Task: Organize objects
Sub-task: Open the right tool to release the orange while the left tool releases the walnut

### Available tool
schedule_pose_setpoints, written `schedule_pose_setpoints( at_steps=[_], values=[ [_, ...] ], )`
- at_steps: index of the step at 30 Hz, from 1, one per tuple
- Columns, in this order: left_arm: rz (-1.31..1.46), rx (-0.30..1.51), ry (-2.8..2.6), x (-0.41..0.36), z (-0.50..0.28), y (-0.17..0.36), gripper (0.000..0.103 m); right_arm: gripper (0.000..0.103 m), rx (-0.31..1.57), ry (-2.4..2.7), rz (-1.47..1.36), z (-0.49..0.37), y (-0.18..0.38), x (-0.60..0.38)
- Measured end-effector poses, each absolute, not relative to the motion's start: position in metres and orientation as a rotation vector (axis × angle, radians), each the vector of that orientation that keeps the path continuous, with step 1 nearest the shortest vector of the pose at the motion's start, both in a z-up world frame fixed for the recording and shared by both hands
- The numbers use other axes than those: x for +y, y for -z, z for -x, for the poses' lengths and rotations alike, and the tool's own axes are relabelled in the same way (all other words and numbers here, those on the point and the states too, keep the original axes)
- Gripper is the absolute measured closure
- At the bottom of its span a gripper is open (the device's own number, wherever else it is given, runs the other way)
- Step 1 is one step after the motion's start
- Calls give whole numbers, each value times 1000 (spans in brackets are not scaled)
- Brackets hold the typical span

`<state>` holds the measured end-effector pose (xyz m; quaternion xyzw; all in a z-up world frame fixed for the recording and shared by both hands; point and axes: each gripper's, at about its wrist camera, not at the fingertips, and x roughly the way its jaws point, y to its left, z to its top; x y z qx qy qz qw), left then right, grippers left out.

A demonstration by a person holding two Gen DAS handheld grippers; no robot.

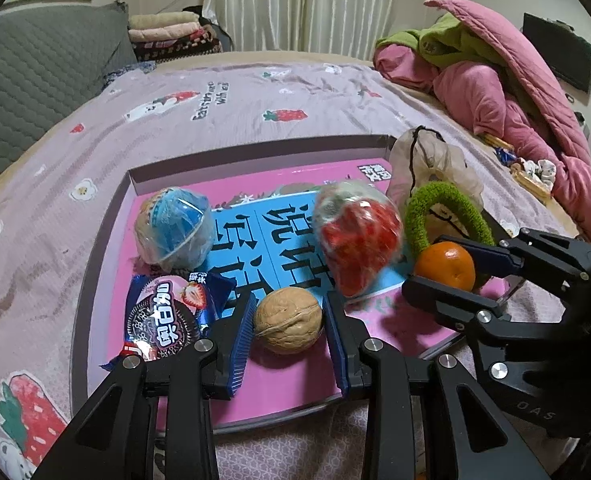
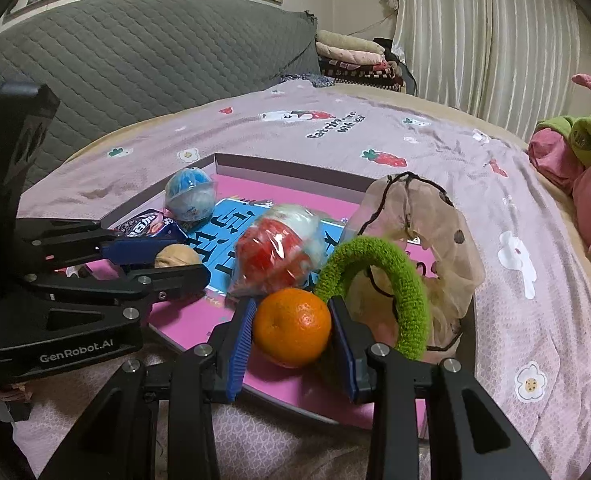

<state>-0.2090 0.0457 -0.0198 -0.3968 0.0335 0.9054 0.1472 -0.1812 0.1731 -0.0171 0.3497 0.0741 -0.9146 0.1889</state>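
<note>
On the bed, over its pink strawberry-print sheet (image 1: 255,92), my two claws work the near edge of a shallow pink cardboard box lid (image 1: 287,384) — the tray that carries everything here. My left claw (image 1: 287,320) stands narrow around a tan, wrinkled walnut (image 1: 288,320), blue pads hard against its sides; whether they truly press or only bracket it, I judge a grip but cannot swear to it. My right claw (image 2: 291,326) is likewise drawn in on a small round orange mandarin (image 2: 292,326) at the lid's near right corner, pads touching both flanks.

Behind them lie a blue ball in clear wrap (image 1: 173,232) toward the far left corner, a blue cookie packet (image 1: 167,312) along the left edge, a red-and-white toy in crinkled plastic (image 1: 357,236) mid-lid, and a fuzzy green hair ring (image 2: 379,292) leaning on a sheer beige scrunchie (image 2: 423,240) at the right edge.

To do this step well, I judge both round things want an even squeeze through their widest girth — the walnut is hard and may squirt out, the mandarin soft and may bruise. Lifting straight up, clear of the green ring touching the fruit's right side, should keep it from snagging.
</note>
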Motion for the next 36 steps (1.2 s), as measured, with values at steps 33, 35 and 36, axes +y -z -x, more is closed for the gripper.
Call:
schedule_pose_setpoints(
  at_steps=[33, 35, 36],
  values=[
    [1167, 80, -2588, 43, 209, 20, 68, 57, 226, 2599, -978, 179, 15, 175],
    [1169, 79, -2588, 43, 210, 20, 68, 57, 227, 2599, -977, 179, 15, 176],
    [1169, 78, -2588, 43, 209, 20, 68, 57, 227, 2599, -978, 179, 15, 175]
  ],
)
